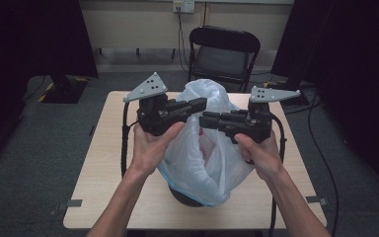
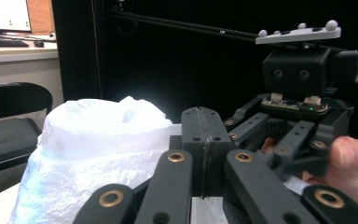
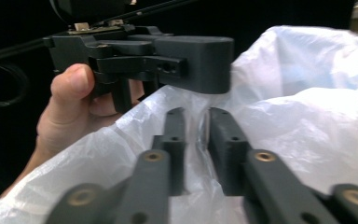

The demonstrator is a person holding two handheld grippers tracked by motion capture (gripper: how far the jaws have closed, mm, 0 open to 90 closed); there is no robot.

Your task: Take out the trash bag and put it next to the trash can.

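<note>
Forearms come in from the bottom of the high view, each hand on a gripper, both raised over a white plastic bag (image 1: 205,148) standing mid-table on the light wood table (image 1: 103,168). Bag sits over something dark and round at its base, prob a bin or bowl; can't tell which. Something pinkish shows through the film inside.

Left gripper (image 1: 200,103): jaws fully together in the left gripper view, flat pads meeting at a seam, and a thin bit of film seems to come out below them. Whether the pads really pinch plastic I can't say for sure; bag rim (image 2: 107,130) bulges just beside them.

Right gripper (image 3: 198,135): jaws apart, narrow gap, w/ a twisted fold of bag film running up between the pads (image 3: 228,140). Pads don't look pressed on it, so no real hold there. Left gripper's closed tip sits just above and across from it in that view.

Both tips nearly meet over the bag mouth; looks like work on the rim or handles, gathering or tying them.

Risks, as I judge it:
- film is thin & slippery; w/ the right jaws apart the fold could slide out and the rim drop back.
- if the left hand pulls up while only it holds, the bag could lift off its base or tear at the pinch.
- tips are close; a quick re-grab could knock the grippers together.

Black folding chair (image 1: 224,49) stands behind the table, well apart.
</note>
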